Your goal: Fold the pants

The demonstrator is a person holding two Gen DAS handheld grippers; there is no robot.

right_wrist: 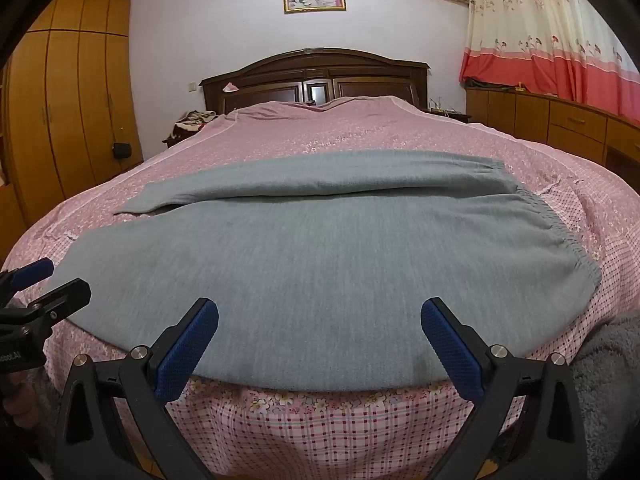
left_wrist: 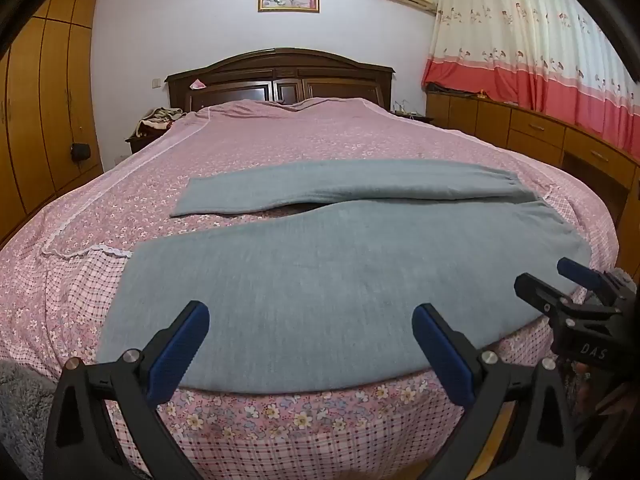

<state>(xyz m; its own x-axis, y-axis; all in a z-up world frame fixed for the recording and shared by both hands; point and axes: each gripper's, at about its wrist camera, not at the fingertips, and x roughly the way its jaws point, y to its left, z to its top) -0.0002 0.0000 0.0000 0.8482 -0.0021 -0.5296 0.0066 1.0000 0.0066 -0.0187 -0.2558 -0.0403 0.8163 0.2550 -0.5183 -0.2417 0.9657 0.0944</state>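
Left wrist view: left gripper [left_wrist: 310, 320] fills the lower frame, black arms with ribbed blue pads [left_wrist: 176, 356], jaws spread wide with nothing between them, tilted down over the near edge of the bed [left_wrist: 280, 420]. Grey pants [left_wrist: 320, 280], soft knit, lie flat across frame centre on a pink floral cover [left_wrist: 320, 132]; near leg broad, far leg a narrower strip, waistband at right. Right gripper [left_wrist: 576, 284] enters at the right edge, just beside the waist end. Right wrist view: right gripper [right_wrist: 320, 320], same blue textured pads [right_wrist: 452, 344], jaws likewise spread and empty, above the pants [right_wrist: 320, 272] near the bed edge [right_wrist: 320, 432]. Elastic gathered waistband [right_wrist: 560, 232] sits right of centre. Left gripper [right_wrist: 44, 284] shows at the left edge.
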